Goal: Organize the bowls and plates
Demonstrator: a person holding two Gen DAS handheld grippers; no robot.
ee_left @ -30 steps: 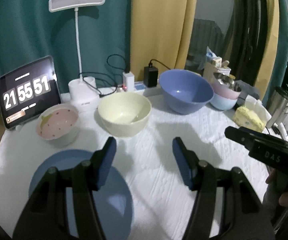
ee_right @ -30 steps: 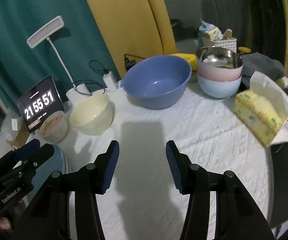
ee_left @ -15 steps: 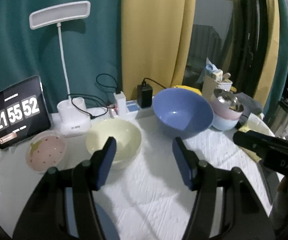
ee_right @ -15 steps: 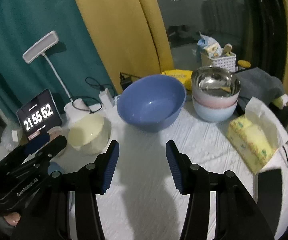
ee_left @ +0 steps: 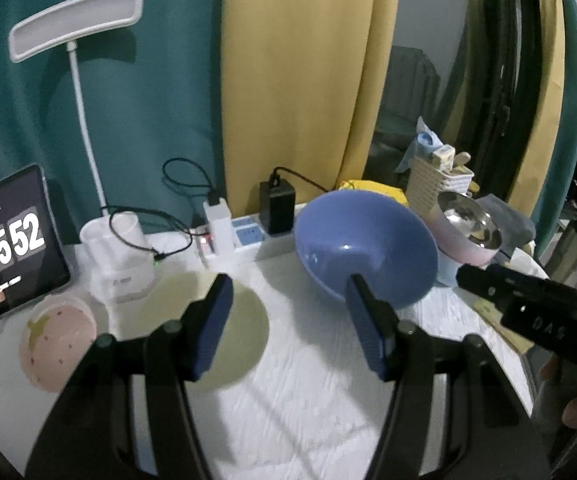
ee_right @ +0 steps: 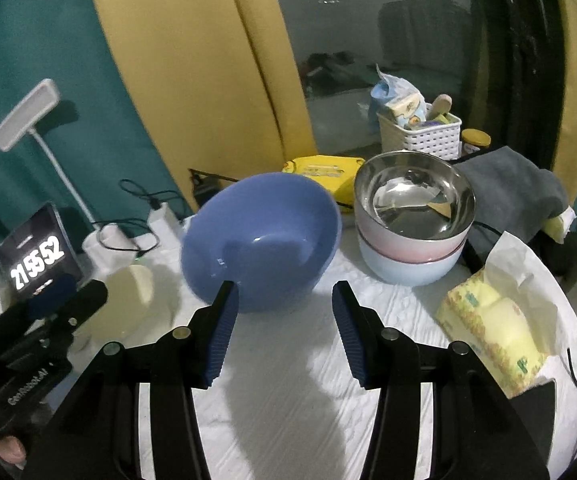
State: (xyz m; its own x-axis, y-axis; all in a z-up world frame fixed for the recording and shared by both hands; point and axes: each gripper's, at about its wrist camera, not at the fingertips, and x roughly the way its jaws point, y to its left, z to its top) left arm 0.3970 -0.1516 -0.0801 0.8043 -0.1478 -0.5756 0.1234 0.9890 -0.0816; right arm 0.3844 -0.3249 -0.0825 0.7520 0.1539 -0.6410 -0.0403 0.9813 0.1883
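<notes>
left gripper [ee_left: 288, 320]: jaws apart, nothing between them; yellow bowl and blue bowl lie beyond the tips, neither touched.
right gripper [ee_right: 284, 320]: jaws apart, empty, aimed at the near side of the blue bowl.
blue bowl [ee_right: 262, 236]: biggest one, mid table [ee_right: 288, 400], tilted toward the cameras, just left of the stack.
stack [ee_right: 412, 236]: steel bowl nested in a pink one on a pale blue one, upright, right of the blue bowl.
yellow bowl [ee_left: 228, 332]: left of the blue bowl, partly behind the left jaw.
pink dish [ee_left: 58, 344]: far left, in front of the clock tablet [ee_left: 8, 248].
step, my read: both grippers closing in on the blue bowl, nothing gripped yet.
how to do it well: take the near rim, one pad inside and one outside the wall, seated well below the lip. Wall curves, so a shallow pinch can slip.
watch: stack and tissue pack [ee_right: 488, 324] sit near on the right; power strip [ee_left: 244, 240] and cables right behind. Lift straight up before swinging.
nesting guess: blue is widest, so it probably goes under the others.
</notes>
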